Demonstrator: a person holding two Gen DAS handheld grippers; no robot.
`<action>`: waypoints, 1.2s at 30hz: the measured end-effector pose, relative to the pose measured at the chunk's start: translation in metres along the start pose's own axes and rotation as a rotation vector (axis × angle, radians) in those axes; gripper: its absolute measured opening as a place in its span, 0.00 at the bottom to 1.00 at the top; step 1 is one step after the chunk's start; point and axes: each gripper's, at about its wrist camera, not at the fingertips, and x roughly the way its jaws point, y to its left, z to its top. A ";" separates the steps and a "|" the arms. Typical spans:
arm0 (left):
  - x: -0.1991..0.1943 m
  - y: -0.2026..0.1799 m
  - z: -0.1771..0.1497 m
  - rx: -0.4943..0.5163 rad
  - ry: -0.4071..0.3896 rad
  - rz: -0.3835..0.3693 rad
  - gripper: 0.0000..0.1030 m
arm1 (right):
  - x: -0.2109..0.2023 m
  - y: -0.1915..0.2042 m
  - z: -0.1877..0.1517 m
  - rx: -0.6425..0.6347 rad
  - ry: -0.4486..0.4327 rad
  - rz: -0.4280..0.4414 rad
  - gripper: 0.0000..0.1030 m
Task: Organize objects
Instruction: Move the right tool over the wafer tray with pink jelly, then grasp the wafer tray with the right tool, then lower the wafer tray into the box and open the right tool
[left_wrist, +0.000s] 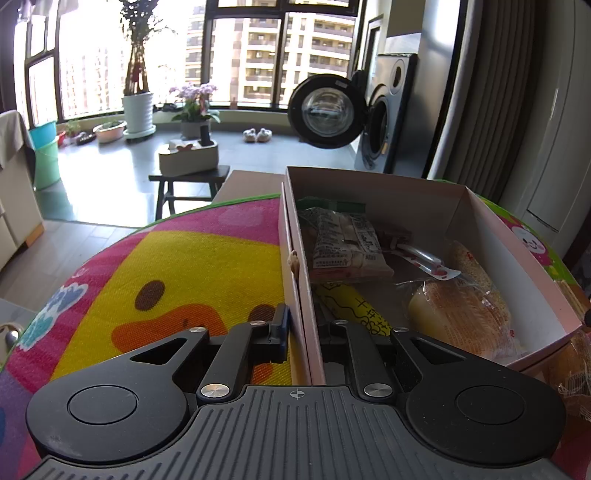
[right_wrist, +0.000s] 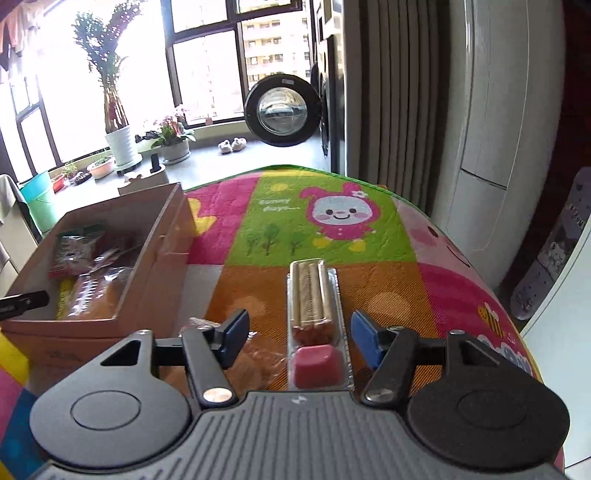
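The left tool (left_wrist: 300, 332) is clamped on the near side wall of the open pale pink cardboard box (left_wrist: 491, 236), one finger outside and one inside, evidently to steady the box while it is loaded. The right tool (right_wrist: 299, 332) stands spread wide, its blue-padded fingers (right_wrist: 364, 338) either side of the clear plastic snack tray of wafer sticks with a pink dip cup (right_wrist: 314, 325), not touching it; this reads as the approach to a pick. The tray lies on the colourful cartoon-printed mat covering the surface (right_wrist: 332, 236), just beside the box and to its right. A crinkled clear-wrapped bread item (right_wrist: 255, 363) sits against the left finger and may snag on closure. Inside the box lie a wrapped sliced loaf (left_wrist: 461, 314), a yellow printed packet (left_wrist: 354, 306) and a grey labelled packet (left_wrist: 343, 240), leaving limited free floor toward the far end. Beyond, a washing machine with its round door open (left_wrist: 325, 110) and potted plants (left_wrist: 138, 107) stand well apart, no obstruction.
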 end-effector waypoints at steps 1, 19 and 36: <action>0.000 0.000 0.000 0.000 0.000 0.000 0.13 | 0.010 -0.002 0.002 0.004 0.010 -0.008 0.58; 0.000 0.000 -0.001 0.006 -0.013 -0.011 0.14 | -0.036 -0.016 -0.026 -0.057 0.118 -0.046 0.31; 0.000 0.004 -0.002 -0.014 -0.013 -0.034 0.15 | -0.186 0.069 -0.008 -0.160 -0.072 0.275 0.30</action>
